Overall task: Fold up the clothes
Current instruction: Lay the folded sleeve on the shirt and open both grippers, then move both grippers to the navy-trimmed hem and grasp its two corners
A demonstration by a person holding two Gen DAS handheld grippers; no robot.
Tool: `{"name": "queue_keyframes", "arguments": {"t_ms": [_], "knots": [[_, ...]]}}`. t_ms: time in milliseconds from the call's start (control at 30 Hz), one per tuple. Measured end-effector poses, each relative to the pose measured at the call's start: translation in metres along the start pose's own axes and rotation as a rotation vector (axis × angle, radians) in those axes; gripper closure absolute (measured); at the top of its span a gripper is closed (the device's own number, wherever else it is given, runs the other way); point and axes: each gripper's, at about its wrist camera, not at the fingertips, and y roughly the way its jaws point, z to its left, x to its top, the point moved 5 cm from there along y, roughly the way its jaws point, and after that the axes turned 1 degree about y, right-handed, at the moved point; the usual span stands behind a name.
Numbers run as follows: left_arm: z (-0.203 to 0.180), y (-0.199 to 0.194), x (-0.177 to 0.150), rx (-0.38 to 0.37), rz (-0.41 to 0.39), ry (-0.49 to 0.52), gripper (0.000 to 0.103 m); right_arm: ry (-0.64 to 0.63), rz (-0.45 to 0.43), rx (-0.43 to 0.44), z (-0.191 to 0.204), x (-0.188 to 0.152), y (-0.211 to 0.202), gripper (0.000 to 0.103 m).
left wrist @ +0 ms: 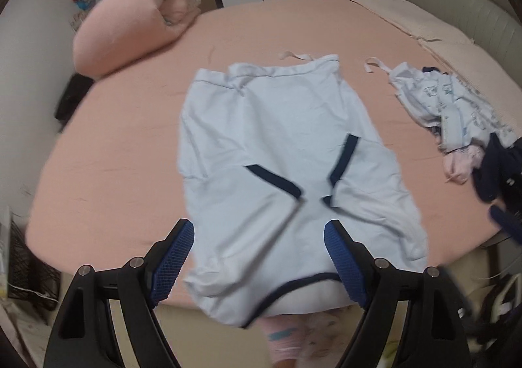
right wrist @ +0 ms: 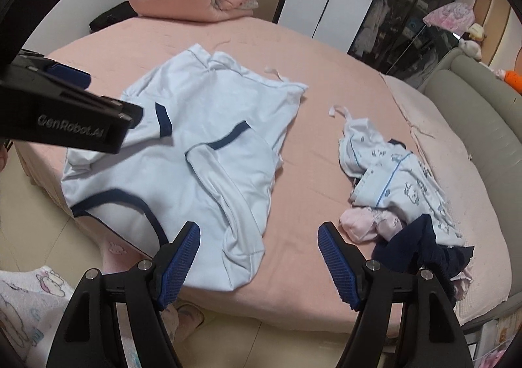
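Pink bed (left wrist: 130, 139): pale-blue shirt (left wrist: 277, 139) lies flat, both sleeves folded inward. Left gripper (left wrist: 259, 234) and right gripper (right wrist: 259, 237) gape wide, empty. Next, probably: grasp collar end, fold toward hem.

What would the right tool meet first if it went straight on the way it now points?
Probably the bare pink sheet, just right of the light blue T-shirt's edge. The right tool is open and empty; depth is unclear.

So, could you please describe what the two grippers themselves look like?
Both the left gripper and the right gripper have black angular frames with silver round bolts. Their fingers carry blue ribbed pads. The right wrist view shows white "GenRobot.AI" lettering on the left gripper's black body. No cables show.
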Motion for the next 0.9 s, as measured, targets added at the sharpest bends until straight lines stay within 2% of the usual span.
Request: {"name": "queue_keyframes", "arguments": {"t_ms": [100,167,300,600,733,833,900], "knots": [[0.01,0.001,-0.009,0.057,-0.002,0.039,0.021,-0.04,-0.006,-0.048,0.009,0.005,0.0,0.028],[0.016,0.005,-0.017,0.075,0.016,0.059,0.021,-0.068,-0.009,-0.081,0.016,0.008,0.0,0.028],[0.023,0.003,-0.024,0.102,-0.007,0.104,0.017,-0.117,-0.02,-0.098,0.034,0.017,0.002,0.028],[0.009,0.011,-0.035,0.197,-0.06,0.312,0.011,-0.296,-0.037,-0.195,0.068,0.018,0.019,0.028],[0.015,0.012,-0.03,0.238,-0.105,0.269,0.011,-0.249,-0.072,-0.205,0.061,0.026,0.019,0.028],[0.021,0.013,-0.031,0.22,-0.105,0.222,0.011,-0.224,-0.118,-0.16,0.051,0.03,0.007,0.028],[0.019,0.015,-0.036,0.214,-0.102,0.232,0.011,-0.25,-0.139,-0.172,0.048,0.029,0.0,0.028]]}}
